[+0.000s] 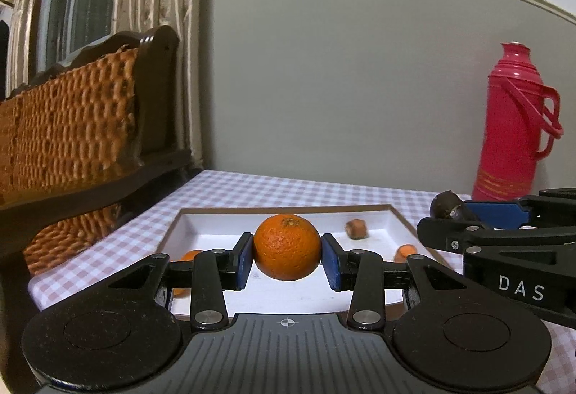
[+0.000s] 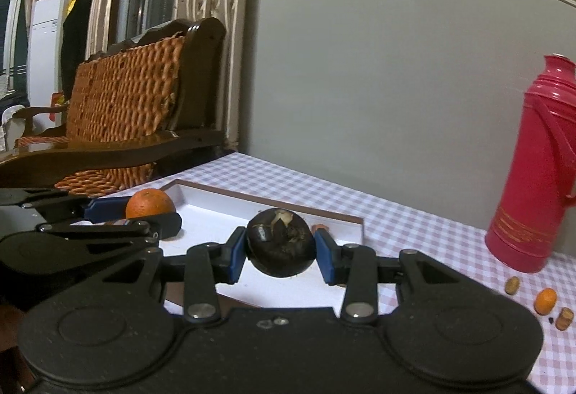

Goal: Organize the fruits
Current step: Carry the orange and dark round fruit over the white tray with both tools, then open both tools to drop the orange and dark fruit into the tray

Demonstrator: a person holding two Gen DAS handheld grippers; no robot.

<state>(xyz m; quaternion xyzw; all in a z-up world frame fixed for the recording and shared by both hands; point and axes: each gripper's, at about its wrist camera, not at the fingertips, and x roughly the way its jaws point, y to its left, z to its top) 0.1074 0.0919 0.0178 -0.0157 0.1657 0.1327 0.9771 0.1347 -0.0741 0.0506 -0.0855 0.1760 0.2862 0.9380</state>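
Observation:
My left gripper [image 1: 287, 259] is shut on a large orange [image 1: 287, 247] and holds it above the white tray [image 1: 390, 223]. In the tray lie a small brown fruit [image 1: 356, 229] and two small orange fruits, one at the right [image 1: 406, 253] and one at the left [image 1: 185, 255]. My right gripper [image 2: 280, 255] is shut on a dark round fruit [image 2: 280, 247] above the tray [image 2: 230, 199]. The right gripper also shows at the right of the left wrist view [image 1: 468, 214], and the left gripper with its orange [image 2: 150, 204] shows at the left of the right wrist view.
A pink thermos [image 1: 511, 127] stands at the back right on the checked tablecloth [image 1: 288, 187]. Right of the tray lie a small orange fruit [image 2: 545, 300] and two brown pieces [image 2: 512, 285] [image 2: 564, 319]. A wicker-backed wooden chair [image 1: 72, 127] stands at the left.

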